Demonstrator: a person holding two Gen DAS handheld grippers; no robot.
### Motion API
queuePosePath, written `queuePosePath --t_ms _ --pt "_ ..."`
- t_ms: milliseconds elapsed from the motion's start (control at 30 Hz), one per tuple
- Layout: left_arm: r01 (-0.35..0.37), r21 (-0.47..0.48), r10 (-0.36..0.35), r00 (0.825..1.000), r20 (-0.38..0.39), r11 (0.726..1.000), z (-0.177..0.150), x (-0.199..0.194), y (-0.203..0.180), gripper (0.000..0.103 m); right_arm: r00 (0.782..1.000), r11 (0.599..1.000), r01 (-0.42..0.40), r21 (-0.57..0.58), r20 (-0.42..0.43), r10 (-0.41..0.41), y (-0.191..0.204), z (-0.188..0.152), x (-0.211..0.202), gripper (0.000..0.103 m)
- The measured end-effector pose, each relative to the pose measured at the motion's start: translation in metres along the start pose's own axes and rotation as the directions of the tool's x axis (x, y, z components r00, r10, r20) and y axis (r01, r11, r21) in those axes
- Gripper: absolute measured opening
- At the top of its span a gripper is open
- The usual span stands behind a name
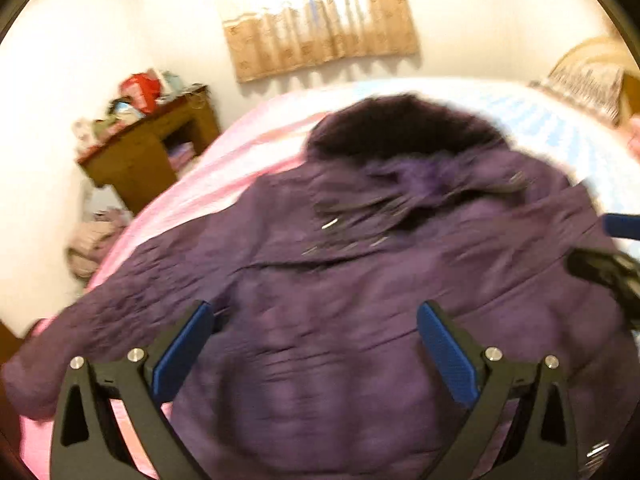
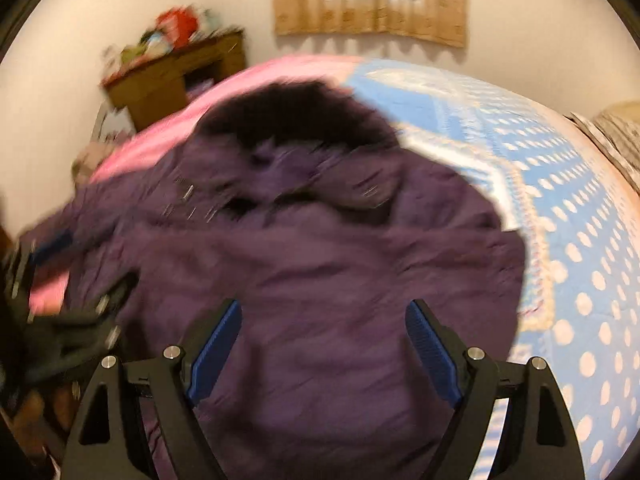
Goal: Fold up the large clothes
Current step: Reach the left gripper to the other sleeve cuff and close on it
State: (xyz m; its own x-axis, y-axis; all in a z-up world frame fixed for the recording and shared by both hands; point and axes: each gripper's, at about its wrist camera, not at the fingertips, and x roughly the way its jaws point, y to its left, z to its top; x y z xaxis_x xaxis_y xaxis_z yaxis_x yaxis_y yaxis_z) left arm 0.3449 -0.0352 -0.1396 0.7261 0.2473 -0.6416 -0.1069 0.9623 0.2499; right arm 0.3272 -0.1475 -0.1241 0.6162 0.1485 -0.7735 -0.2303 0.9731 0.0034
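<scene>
Both jaws spread wide, empty, above purple coat (image 1: 320,300)

Motion blur smears the purple coat (image 1: 320,300), so its zip or fastenings are perhaps unreadable. Its hem runs off the bottom edge; clutter on the wooden desk (image 2: 160,80) stays indistinct.

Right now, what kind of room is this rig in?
Most likely a home bedroom. A purple jacket lies spread on a bed with pink and blue polka-dot covers, a cluttered wooden desk stands by the wall, and a curtained window is behind.
</scene>
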Motion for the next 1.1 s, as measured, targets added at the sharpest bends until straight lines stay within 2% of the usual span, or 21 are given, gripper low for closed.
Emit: queuePosePath --t_ms 33,67,133,300,433,533,567,633,700,767,833,933,1000,1033,1067,1100 --pt "-0.049 0.002 0.049 0.998 -0.044 0.999 -0.008 0.013 0.006 0.103 0.999 1.0 -0.006 -0.013 -0.035 0.005 0.009 -0.008 0.008 0.084" --pt "-0.042 -0.015 0.041 0.996 -0.083 0.999 -0.014 0.023 0.013 0.103 0.998 1.0 -0.009 -0.018 -0.06 0.008 0.014 -0.016 0.016 0.084" --pt "0.043 -0.095 -0.054 0.992 -0.116 0.995 -0.021 0.035 0.026 0.103 0.995 1.0 0.015 -0.025 -0.099 -0.018 0.02 -0.029 0.034 0.084" --pt "0.094 -0.092 -0.11 0.976 -0.189 0.991 -0.02 0.058 0.02 0.103 0.996 1.0 0.02 -0.019 -0.085 -0.021 0.02 -0.038 0.044 0.086" --pt "0.114 -0.112 -0.131 0.979 -0.158 0.987 -0.017 0.043 0.029 0.103 0.996 1.0 0.024 -0.01 -0.08 -0.025 0.016 -0.037 0.028 0.086" --pt "0.18 -0.19 -0.197 0.978 -0.074 0.965 -0.024 0.003 0.065 0.103 0.999 0.999 0.033 -0.007 -0.001 -0.033 0.028 -0.046 -0.01 0.086" --pt "0.184 -0.204 -0.196 0.98 -0.04 0.961 -0.029 -0.01 0.079 0.103 1.0 1.0 0.018 -0.02 0.016 -0.018 0.035 -0.048 -0.019 0.086" --pt "0.145 -0.222 -0.149 0.989 -0.002 0.964 -0.044 -0.027 0.108 0.103 0.999 0.998 -0.019 -0.063 0.036 0.022 0.054 -0.055 -0.031 0.086" --pt "0.11 -0.253 -0.114 0.993 -0.003 0.961 -0.063 -0.036 0.137 0.103 0.997 0.989 -0.049 -0.142 0.051 0.056 0.079 -0.066 -0.036 0.086" --pt "0.027 -0.322 -0.043 0.998 -0.041 0.946 -0.091 -0.041 0.176 0.103 0.996 0.969 -0.023 -0.245 0.082 0.045 0.103 -0.084 -0.038 0.086" --pt "-0.038 -0.393 0.015 0.998 -0.063 0.919 -0.117 -0.048 0.208 0.103 0.994 0.947 0.023 -0.322 0.107 0.012 0.121 -0.096 -0.032 0.086" --pt "-0.084 -0.531 0.043 0.995 -0.088 0.843 -0.147 -0.058 0.268 0.103 0.992 0.941 0.054 -0.335 0.123 -0.013 0.124 -0.103 -0.025 0.086" --pt "-0.099 -0.641 0.061 0.995 -0.081 0.761 -0.162 -0.064 0.307 0.103 0.992 0.944 0.055 -0.326 0.122 -0.016 0.117 -0.101 -0.022 0.086" --pt "-0.092 -0.697 0.056 0.996 -0.075 0.711 -0.169 -0.064 0.326 0.103 0.992 0.944 0.055 -0.325 0.121 -0.016 0.117 -0.102 -0.022 0.086" --pt "-0.063 -0.757 0.026 0.998 -0.061 0.65 -0.178 -0.063 0.345 0.103 0.993 0.944 0.057 -0.325 0.12 -0.019 0.116 -0.103 -0.02 0.087" --pt "-0.032 -0.82 -0.001 0.999 -0.039 0.572 -0.188 -0.06 0.366 0.103 0.993 0.943 0.063 -0.326 0.12 -0.025 0.117 -0.104 -0.02 0.087"
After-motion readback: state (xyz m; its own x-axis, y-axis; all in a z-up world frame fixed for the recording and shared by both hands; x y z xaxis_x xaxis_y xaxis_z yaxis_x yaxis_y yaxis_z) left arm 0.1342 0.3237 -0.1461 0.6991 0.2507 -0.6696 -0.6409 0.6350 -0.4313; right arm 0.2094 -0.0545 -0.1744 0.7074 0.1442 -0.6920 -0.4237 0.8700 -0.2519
